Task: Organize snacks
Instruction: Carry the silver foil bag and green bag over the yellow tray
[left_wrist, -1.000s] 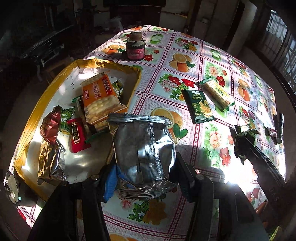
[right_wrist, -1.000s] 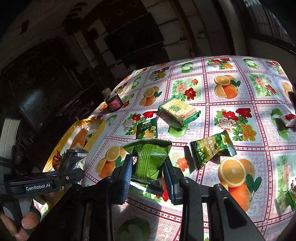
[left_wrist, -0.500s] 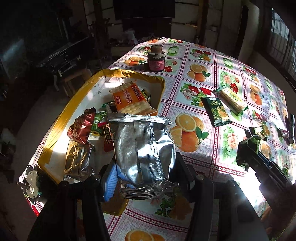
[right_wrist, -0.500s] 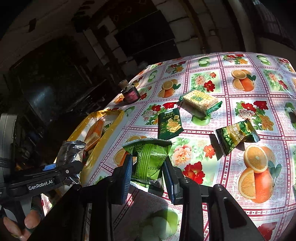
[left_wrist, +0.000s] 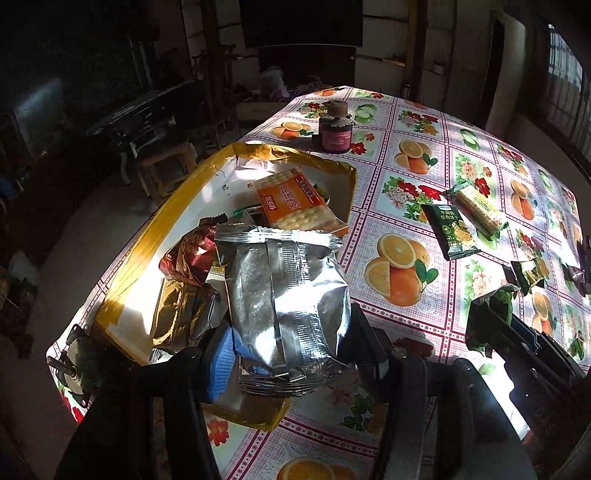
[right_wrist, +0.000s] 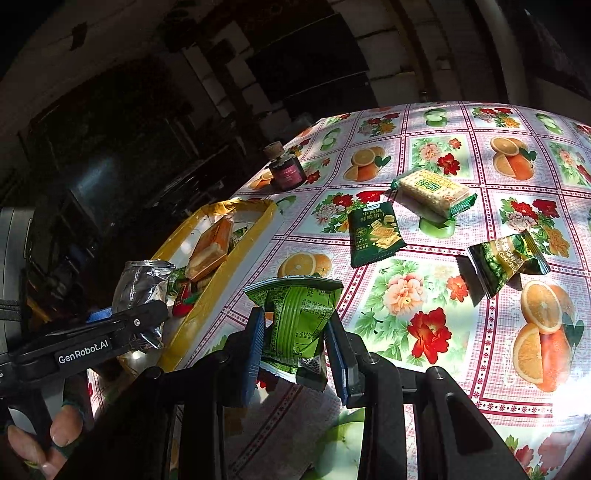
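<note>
Left hand-held gripper (left_wrist: 288, 354) clenched on silver snack bag (left_wrist: 284, 295), held above near end of yellow-rimmed tray (left_wrist: 155, 225). Right hand-held gripper (right_wrist: 297, 354) clamped green snack packet (right_wrist: 297, 314) over the surface (right_wrist: 424, 295), just beside tray.

The left gripper (left_wrist: 288, 354) clamps a crinkled silver foil snack packet (left_wrist: 284, 295) above the yellow-rimmed white tray (left_wrist: 147, 236) ahead.

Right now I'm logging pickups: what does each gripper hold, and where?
Left gripper clamps the silver packet near its bottom seam; right gripper clamps the green packet across its lower sides.
</note>
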